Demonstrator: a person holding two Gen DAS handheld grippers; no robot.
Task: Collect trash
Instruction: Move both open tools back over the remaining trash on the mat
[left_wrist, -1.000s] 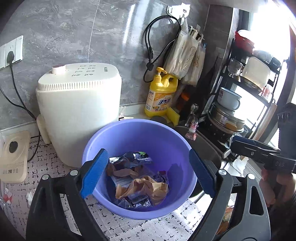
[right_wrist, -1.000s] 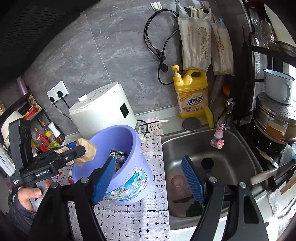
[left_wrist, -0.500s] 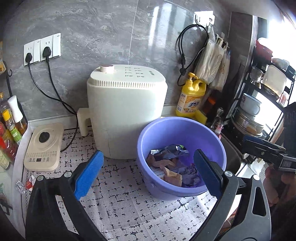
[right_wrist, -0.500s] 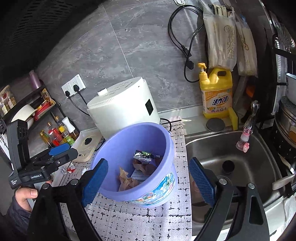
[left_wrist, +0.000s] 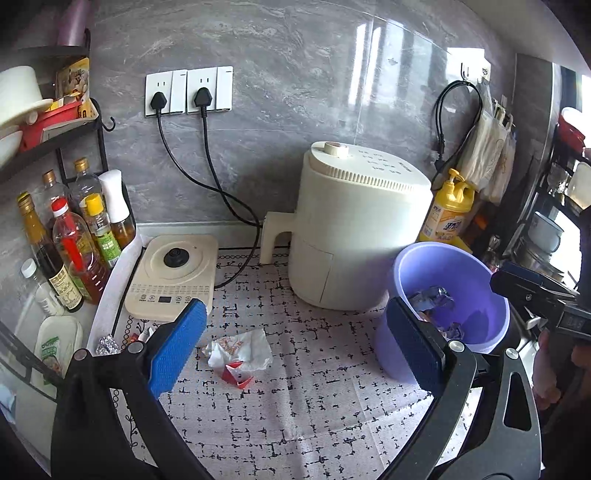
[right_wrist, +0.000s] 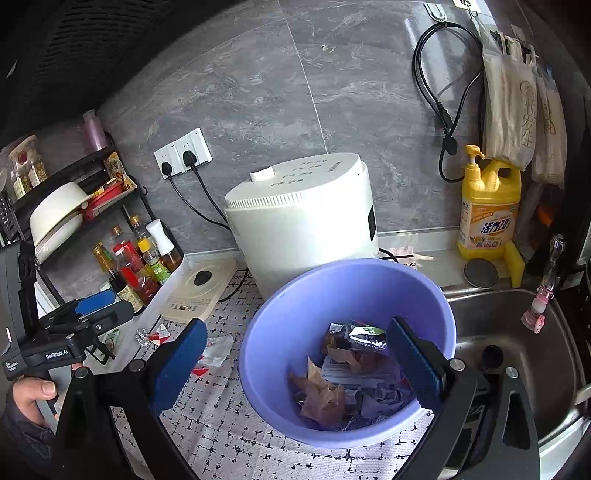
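Both my tongs stand wide apart and empty over a kitchen counter, with trash in a purple bucket and more loose on the mat.

My left tongs (left_wrist: 295, 354) gape with nothing between the blue pads; a second ago they framed the purple bucket (left_wrist: 448, 266), which now sits toward the mat's right edge, in front of the white air fryer (left_wrist: 354, 229). Newly in sight between the pads, a crumpled white wrapper (left_wrist: 240, 349) and a red scrap (left_wrist: 236, 374) lie on the patterned mat (left_wrist: 295, 413), near its left edge, before the induction cooker (left_wrist: 173, 273). My right tongs (right_wrist: 295, 362) are opening, holding nothing; the bucket, earlier off to their left, now fills their view, brown paper and foil wrappers (right_wrist: 332, 384) inside. The sink (right_wrist: 517, 332) lies beyond the mat's right edge.
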